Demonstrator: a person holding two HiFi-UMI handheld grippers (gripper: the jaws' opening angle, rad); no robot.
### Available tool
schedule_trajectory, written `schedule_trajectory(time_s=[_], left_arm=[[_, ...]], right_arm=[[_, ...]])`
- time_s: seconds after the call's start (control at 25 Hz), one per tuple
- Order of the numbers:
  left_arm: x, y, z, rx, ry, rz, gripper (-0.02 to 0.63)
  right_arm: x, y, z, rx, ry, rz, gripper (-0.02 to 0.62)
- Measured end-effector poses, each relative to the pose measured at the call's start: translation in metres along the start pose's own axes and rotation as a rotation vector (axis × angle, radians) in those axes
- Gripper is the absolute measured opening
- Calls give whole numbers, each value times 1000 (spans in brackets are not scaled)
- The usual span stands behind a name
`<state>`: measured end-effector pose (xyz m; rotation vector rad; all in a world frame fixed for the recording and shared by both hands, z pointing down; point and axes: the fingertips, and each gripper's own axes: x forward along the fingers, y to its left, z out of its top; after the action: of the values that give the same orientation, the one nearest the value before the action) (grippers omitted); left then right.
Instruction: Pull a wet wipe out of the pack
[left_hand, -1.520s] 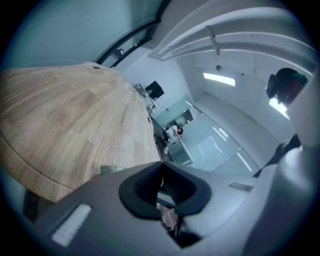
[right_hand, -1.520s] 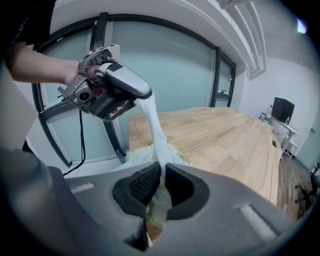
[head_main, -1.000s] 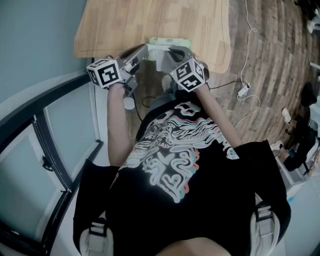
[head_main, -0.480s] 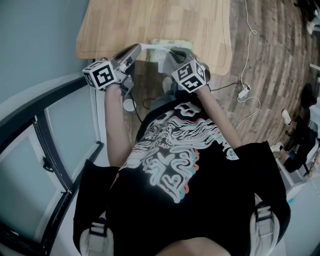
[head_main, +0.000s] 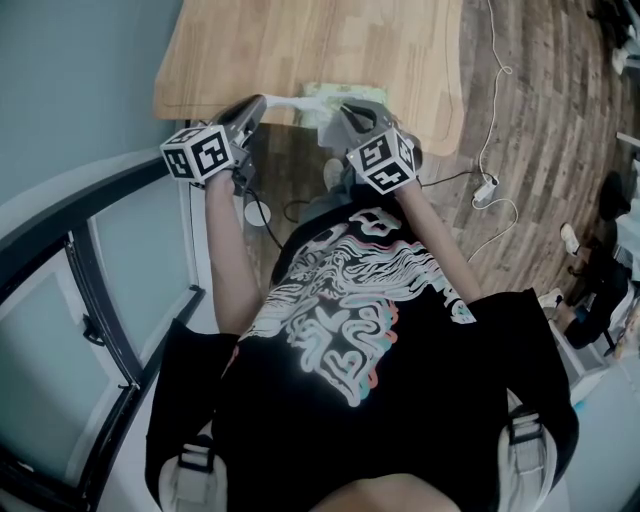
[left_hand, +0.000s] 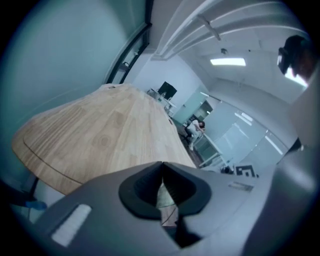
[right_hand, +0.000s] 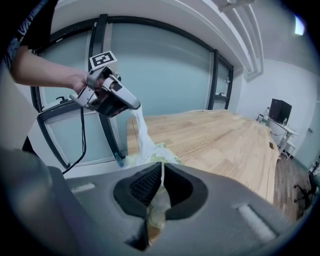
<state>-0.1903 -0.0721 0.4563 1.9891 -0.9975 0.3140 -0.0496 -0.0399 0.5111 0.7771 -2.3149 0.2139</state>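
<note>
Head view looks down on your wooden counter (head_main: 300, 50), and the pack (head_main: 328, 96) lies at its near edge, close to your body. Your right gripper (head_main: 345, 112) has its jaws closed on the near side of the pack. From the top of the pack the wet wipe (right_hand: 142, 127) stretches up as a white band to your left gripper (right_hand: 134, 106). Its jaws are closed on the end of the wet wipe, above and to the left of the pack.

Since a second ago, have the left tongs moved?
Yes. The left tongs slid left along the table's near edge, away from the pack, stretching the wet wipe out.
</note>
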Motion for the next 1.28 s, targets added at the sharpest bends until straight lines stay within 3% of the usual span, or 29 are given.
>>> schedule_trajectory(time_s=[0.16, 0.56, 0.72, 1.16, 1.28], left_arm=[[-4, 17, -2, 44, 31, 85, -5], [8, 46, -2, 97, 48, 196, -5], [21, 47, -4, 56, 44, 159, -5], [64, 28, -9, 69, 74, 79, -3], [70, 15, -4, 82, 62, 40, 85]], right_arm=[[-3, -6, 7, 15, -40, -9, 15], [-10, -18, 13, 26, -60, -27, 15], [-13, -23, 11, 47, -72, -36, 15], [-20, -33, 13, 56, -85, -58, 15], [-22, -36, 15, 59, -90, -65, 15]])
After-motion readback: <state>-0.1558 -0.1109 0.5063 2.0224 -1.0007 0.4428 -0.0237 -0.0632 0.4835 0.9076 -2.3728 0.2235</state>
